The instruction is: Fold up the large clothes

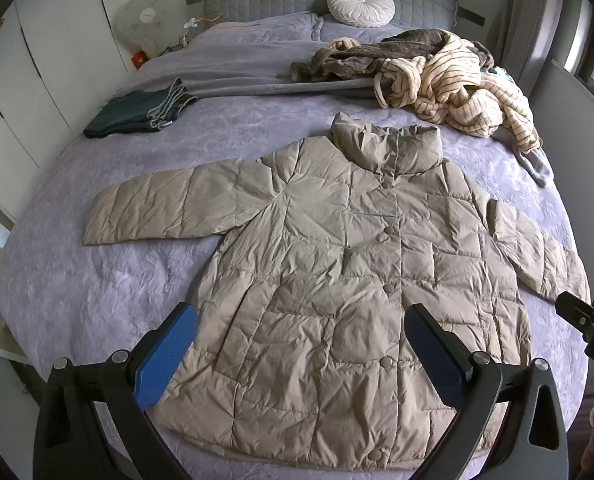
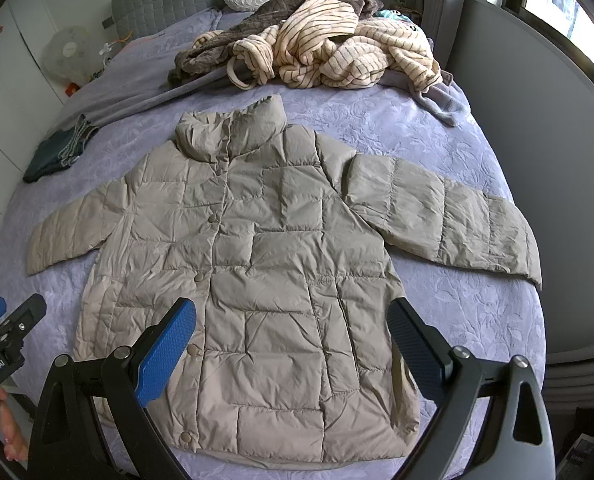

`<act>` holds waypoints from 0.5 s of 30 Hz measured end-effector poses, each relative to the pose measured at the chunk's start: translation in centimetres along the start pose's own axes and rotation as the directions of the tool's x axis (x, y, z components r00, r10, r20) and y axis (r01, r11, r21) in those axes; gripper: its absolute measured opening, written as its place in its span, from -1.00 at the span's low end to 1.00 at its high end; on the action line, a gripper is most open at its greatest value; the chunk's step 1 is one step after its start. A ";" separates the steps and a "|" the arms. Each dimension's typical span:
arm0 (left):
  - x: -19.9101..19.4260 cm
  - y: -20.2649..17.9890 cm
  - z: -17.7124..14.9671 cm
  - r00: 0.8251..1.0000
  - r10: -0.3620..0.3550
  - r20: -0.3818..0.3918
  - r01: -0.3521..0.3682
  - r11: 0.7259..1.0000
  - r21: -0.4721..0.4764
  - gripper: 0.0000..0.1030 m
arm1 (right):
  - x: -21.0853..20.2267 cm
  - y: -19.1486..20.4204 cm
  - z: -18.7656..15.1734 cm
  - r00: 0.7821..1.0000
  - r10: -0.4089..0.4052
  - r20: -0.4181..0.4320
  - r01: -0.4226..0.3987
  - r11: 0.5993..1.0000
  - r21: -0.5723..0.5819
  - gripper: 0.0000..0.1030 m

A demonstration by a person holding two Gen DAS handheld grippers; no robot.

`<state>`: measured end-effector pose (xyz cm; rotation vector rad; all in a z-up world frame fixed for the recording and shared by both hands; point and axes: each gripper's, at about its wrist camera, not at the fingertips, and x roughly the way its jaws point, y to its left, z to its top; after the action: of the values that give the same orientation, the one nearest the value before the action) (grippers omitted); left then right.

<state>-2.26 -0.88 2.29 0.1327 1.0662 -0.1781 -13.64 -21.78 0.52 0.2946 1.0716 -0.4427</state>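
Jacket (image 1: 337, 280) lay flat, buttoned, sleeves spread, on the bed (image 1: 97, 280) | left gripper (image 1: 301, 344) over hem, jaws released, gripping nothing | right gripper (image 2: 293, 340) over hem, jaws spread, free | folded dark garment (image 1: 137, 108) far left | striped clothes pile (image 1: 449, 84) beyond collar | round pillow (image 1: 361, 3) at headboard
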 end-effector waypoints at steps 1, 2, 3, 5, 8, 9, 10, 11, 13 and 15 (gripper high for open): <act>0.0 0.0 0.0 1.000 0.000 0.000 0.000 1.000 -0.001 1.00 | 0.0 0.0 0.0 1.000 0.000 0.000 0.000 1.000 0.001 0.89; 0.0 0.0 0.0 1.000 0.000 0.000 0.000 1.000 -0.001 1.00 | 0.0 0.0 0.0 1.000 0.001 0.000 -0.001 1.000 0.000 0.89; 0.0 0.0 0.0 1.000 0.000 0.001 0.000 1.000 -0.001 1.00 | -0.1 0.1 0.0 1.000 0.000 -0.001 0.000 1.000 0.000 0.89; 0.0 0.0 0.1 1.000 -0.001 0.000 0.001 1.000 0.000 1.00 | 0.0 0.0 0.0 1.000 0.000 0.001 0.000 1.000 -0.001 0.89; 0.0 0.0 0.1 1.000 -0.001 0.000 0.001 1.000 0.000 1.00 | 0.1 0.0 0.0 1.000 0.000 0.001 0.000 1.000 -0.001 0.89; 0.0 0.0 0.0 1.000 0.001 0.001 -0.001 1.000 -0.001 1.00 | 0.1 0.0 0.0 1.000 0.001 0.001 -0.001 1.000 0.000 0.89; 0.0 -0.1 -0.1 1.000 0.001 0.000 -0.001 1.000 -0.002 1.00 | -0.1 0.1 0.0 1.000 0.001 0.001 -0.001 1.000 0.000 0.89; 0.0 0.0 -0.1 1.000 0.001 0.000 -0.001 1.000 -0.002 1.00 | 0.1 0.0 0.0 1.000 0.000 0.001 0.000 1.000 -0.001 0.89; 0.0 -0.1 -0.1 1.000 0.001 0.000 -0.001 1.000 -0.002 1.00 | 0.0 0.1 0.0 1.000 0.002 0.000 -0.002 1.000 0.001 0.89; 0.0 0.0 -0.1 1.000 0.001 0.001 -0.001 1.000 -0.002 1.00 | 0.1 -0.1 0.0 1.000 0.001 0.001 -0.001 1.000 0.000 0.89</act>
<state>-2.33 -0.91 2.26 0.1312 1.0654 -0.1761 -13.63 -21.89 0.43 0.2953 1.0709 -0.4422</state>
